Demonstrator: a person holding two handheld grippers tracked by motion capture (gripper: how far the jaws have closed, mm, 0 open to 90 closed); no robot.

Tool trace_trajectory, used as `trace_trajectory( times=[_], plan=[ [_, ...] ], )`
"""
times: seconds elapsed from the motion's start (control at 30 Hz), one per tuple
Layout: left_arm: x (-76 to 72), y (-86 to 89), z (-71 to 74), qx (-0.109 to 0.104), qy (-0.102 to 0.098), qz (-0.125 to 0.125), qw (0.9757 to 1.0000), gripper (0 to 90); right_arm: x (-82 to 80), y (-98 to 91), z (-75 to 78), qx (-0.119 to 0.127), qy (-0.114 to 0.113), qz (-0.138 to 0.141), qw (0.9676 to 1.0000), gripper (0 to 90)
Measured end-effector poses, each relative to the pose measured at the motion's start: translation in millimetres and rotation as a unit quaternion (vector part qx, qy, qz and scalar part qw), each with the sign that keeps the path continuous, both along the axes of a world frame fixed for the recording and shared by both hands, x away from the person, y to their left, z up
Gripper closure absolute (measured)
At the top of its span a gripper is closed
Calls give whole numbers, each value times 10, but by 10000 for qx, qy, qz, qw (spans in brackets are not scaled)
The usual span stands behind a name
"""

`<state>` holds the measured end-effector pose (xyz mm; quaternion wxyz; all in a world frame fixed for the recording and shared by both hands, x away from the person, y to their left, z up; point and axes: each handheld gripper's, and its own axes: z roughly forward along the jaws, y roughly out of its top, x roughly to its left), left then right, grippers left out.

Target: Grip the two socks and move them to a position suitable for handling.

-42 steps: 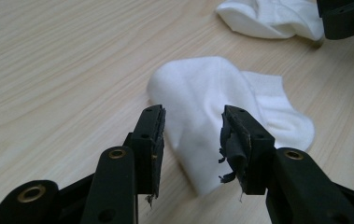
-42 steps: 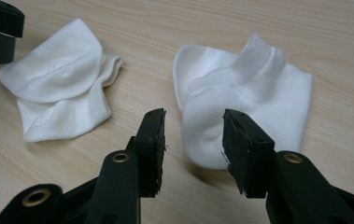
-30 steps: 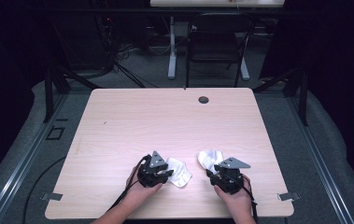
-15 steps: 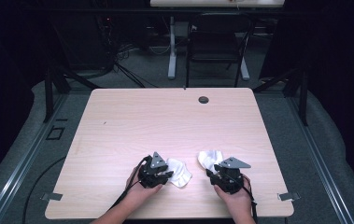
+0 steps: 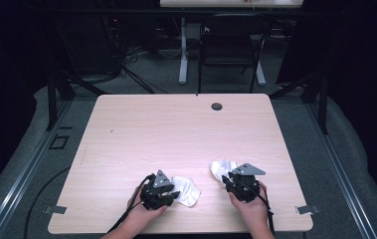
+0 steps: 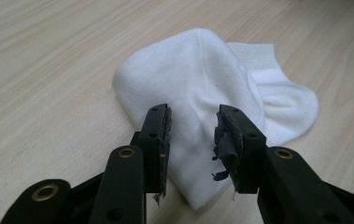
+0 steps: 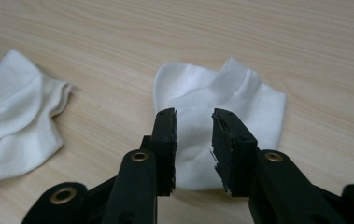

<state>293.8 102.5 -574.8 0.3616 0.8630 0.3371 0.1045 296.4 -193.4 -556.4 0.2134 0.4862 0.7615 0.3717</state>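
A: Left side?
B: My left tongs (image 5: 172, 191) sit at the near edge of the worktop (image 5: 176, 129), jaws partly apart over the left sock (image 5: 186, 190). Pads straddle it, not pressing; it lies flat and folded.

A: Right?
B: Right tongs (image 5: 232, 180) near the right sock (image 5: 223, 169), just beside my hand (image 5: 248, 209). Jaws have just been closing, now a narrow gap with the sock's fabric between them, not clamped. The two socks lie apart, both near me.
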Motion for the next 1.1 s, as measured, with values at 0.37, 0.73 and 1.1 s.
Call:
trace_trajectory(
  times=[0.37,0.73,1.1],
  plan=[
    [-157,63,10,56,54,-38,10000,636,289,39,-120,-400,307,-260,9984,760],
    [-191,94,21,-101,200,-127,9997,601,437,448,-200,-194,410,138,9989,778],
    [-131,288,158,-437,12,-2,9990,547,589,997,-202,-212,437,719,9962,790]
  ],
)
